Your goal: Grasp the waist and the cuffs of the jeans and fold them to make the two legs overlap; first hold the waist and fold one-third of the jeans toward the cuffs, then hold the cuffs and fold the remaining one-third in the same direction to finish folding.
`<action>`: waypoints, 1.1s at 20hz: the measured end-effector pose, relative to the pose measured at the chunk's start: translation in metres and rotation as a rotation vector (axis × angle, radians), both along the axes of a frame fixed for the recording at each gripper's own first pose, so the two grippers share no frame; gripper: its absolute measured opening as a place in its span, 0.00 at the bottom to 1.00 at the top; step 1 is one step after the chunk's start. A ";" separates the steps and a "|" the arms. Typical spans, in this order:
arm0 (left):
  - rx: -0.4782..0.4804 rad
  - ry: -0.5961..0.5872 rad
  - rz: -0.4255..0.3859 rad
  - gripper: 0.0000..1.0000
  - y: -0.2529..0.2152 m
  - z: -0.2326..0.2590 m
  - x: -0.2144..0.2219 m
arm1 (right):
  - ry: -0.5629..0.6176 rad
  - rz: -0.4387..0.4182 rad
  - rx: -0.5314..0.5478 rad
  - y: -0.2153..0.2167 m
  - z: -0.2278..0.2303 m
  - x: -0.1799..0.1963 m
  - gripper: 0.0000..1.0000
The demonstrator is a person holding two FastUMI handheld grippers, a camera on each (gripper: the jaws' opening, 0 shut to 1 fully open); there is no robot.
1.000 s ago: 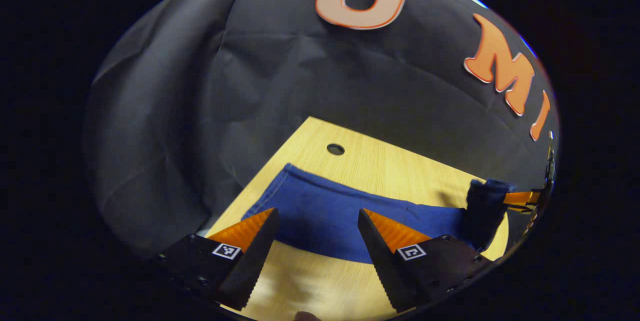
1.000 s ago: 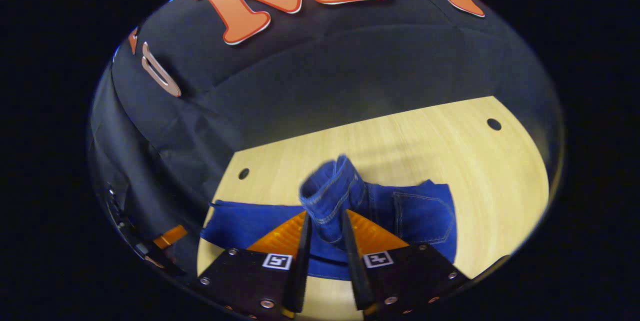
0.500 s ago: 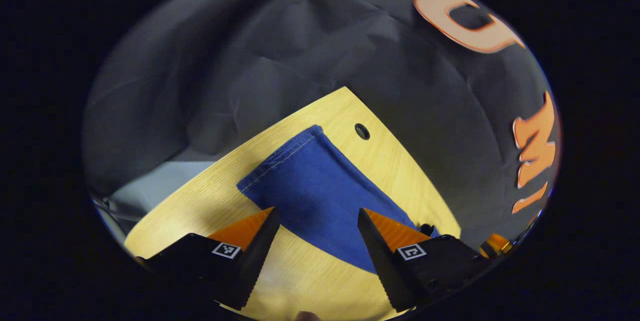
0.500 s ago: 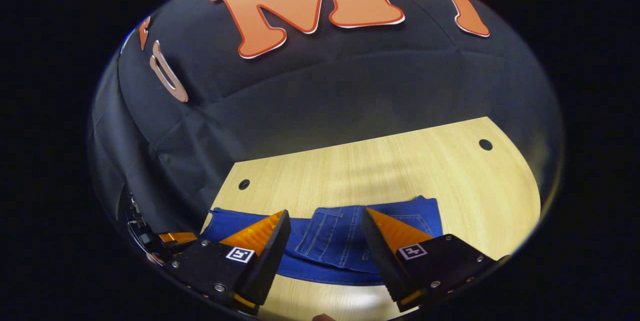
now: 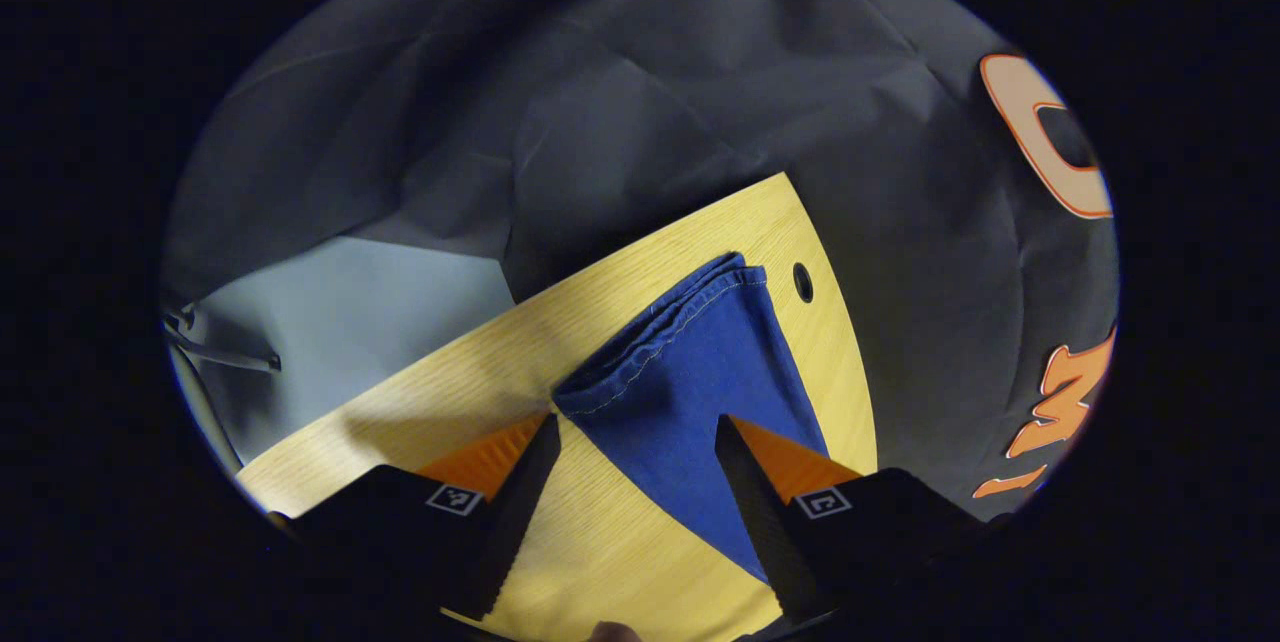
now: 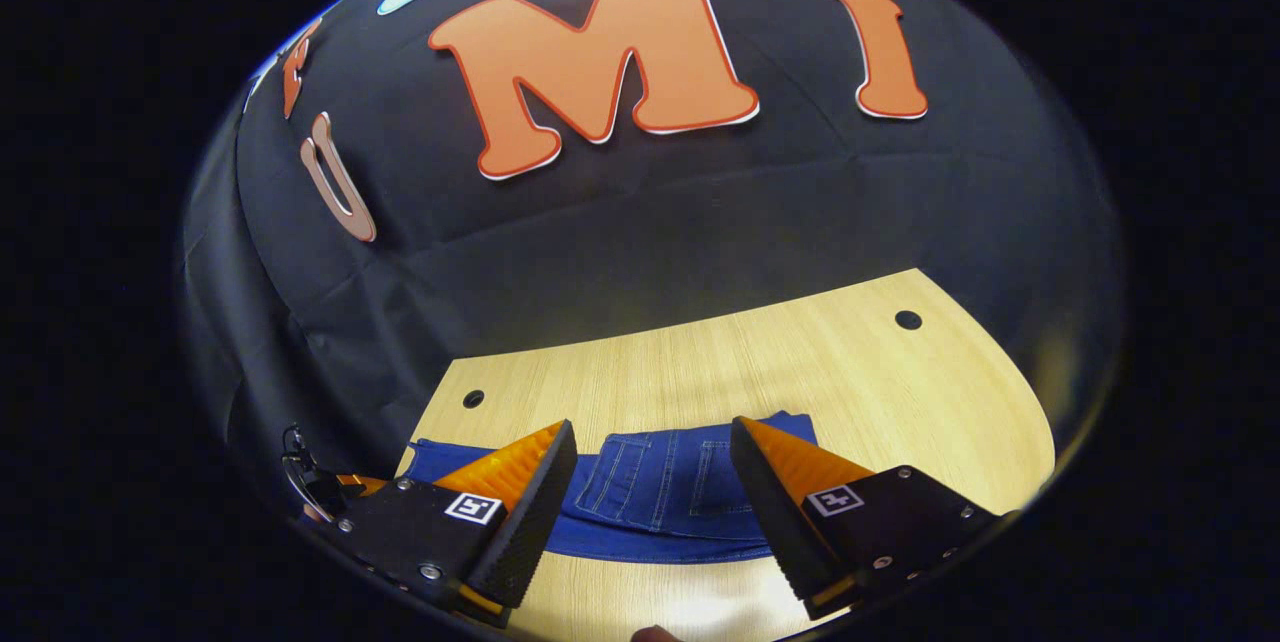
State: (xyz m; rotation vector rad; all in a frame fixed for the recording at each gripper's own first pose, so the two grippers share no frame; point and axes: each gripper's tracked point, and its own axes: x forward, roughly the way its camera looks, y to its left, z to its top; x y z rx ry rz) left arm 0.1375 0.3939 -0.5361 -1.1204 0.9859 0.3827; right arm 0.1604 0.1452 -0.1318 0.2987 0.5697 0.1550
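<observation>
Blue jeans [image 5: 690,372] lie flat on a pale wooden counter [image 5: 450,402] in front of a dark cloth wall.

In the left gripper view, the left tongs [image 5: 632,442] hang above the counter with their jaws spread wide and nothing between them. The cuffs [image 5: 655,337] of the jeans lie just ahead of the tips, stacked one leg on the other, with pale stitching along the hem. The legs run back under the tongs toward the lower right. A small round hole [image 5: 802,281] in the counter sits just beyond the cuffs, to their right. Past the counter's left edge a pale grey floor [image 5: 350,312] shows.

In the right gripper view, the right tongs [image 6: 652,447] are also spread wide and grip nothing. The waist [image 6: 690,477] part of the jeans, with pocket seams showing, lies folded over the legs, directly between and just beyond the tips. The legs stretch away to the left of these tongs. Part of the left tongs [image 6: 325,490] shows low at the far left, near the end of the legs.
</observation>
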 end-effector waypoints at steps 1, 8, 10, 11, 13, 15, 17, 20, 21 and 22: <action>-0.014 -0.006 0.000 0.96 -0.001 0.001 0.005 | -0.010 -0.012 -0.003 -0.004 0.005 -0.004 0.95; -0.090 -0.086 0.043 0.90 -0.011 -0.008 0.045 | -0.004 -0.073 0.012 -0.015 0.011 -0.023 0.95; -0.089 -0.102 0.022 0.88 -0.021 -0.009 0.057 | -0.010 -0.070 0.015 -0.015 0.016 -0.025 0.95; -0.083 -0.099 0.014 0.87 -0.023 -0.012 0.059 | -0.012 -0.067 0.014 -0.016 0.017 -0.026 0.95; -0.080 -0.071 -0.009 0.71 -0.029 -0.020 0.060 | -0.026 -0.069 0.015 -0.024 0.024 -0.024 0.95; -0.057 -0.046 -0.007 0.37 -0.026 -0.023 0.054 | -0.038 -0.077 0.015 -0.036 0.029 -0.022 0.95; -0.062 -0.121 -0.002 0.19 -0.024 0.004 0.056 | -0.048 -0.083 0.017 -0.047 0.032 -0.020 0.95; 0.006 -0.159 -0.008 0.06 -0.027 0.025 0.059 | -0.064 -0.072 0.012 -0.059 0.037 -0.014 0.95; 0.029 -0.175 -0.026 0.06 -0.029 0.034 0.061 | -0.071 -0.071 0.006 -0.063 0.038 -0.012 0.95; 0.052 -0.195 -0.038 0.06 -0.034 0.046 0.066 | -0.078 -0.063 0.003 -0.066 0.040 -0.011 0.95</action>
